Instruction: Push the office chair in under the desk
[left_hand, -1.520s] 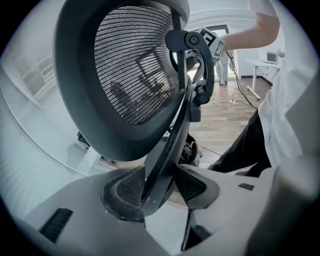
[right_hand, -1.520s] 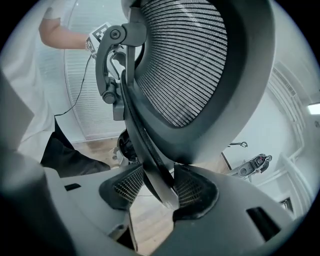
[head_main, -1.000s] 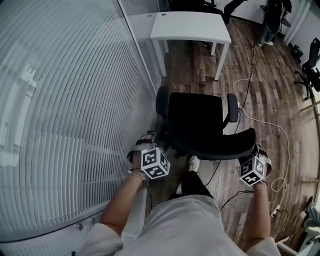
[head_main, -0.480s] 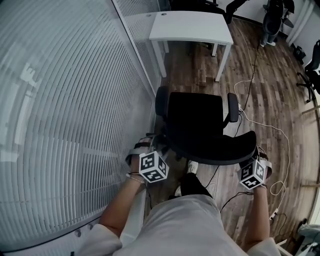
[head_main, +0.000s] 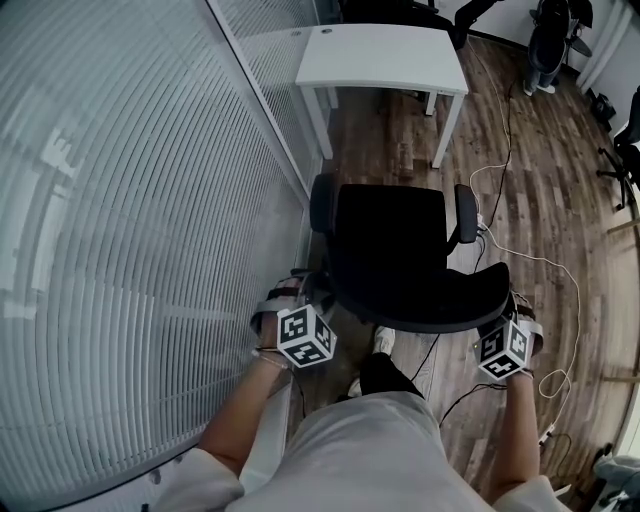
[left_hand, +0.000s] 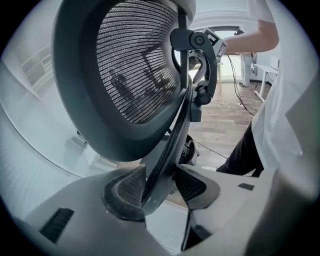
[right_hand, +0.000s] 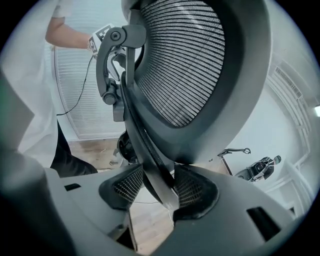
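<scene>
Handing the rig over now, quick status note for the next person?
Left hand-held gripper: shut on the backrest frame of the office chair.
Right hand-held gripper: shut on the frame's other side.
Chair faces the white desk, wood floor between them; not under it yet.
Left to do: roll it straight ahead under the desk.
A white cable lies on the floor right of the chair; probably worth minding.

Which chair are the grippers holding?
The black chair facing the white desk; left gripper and right gripper clamp its backrest frame. Other chairs stand apart, untouched.
</scene>
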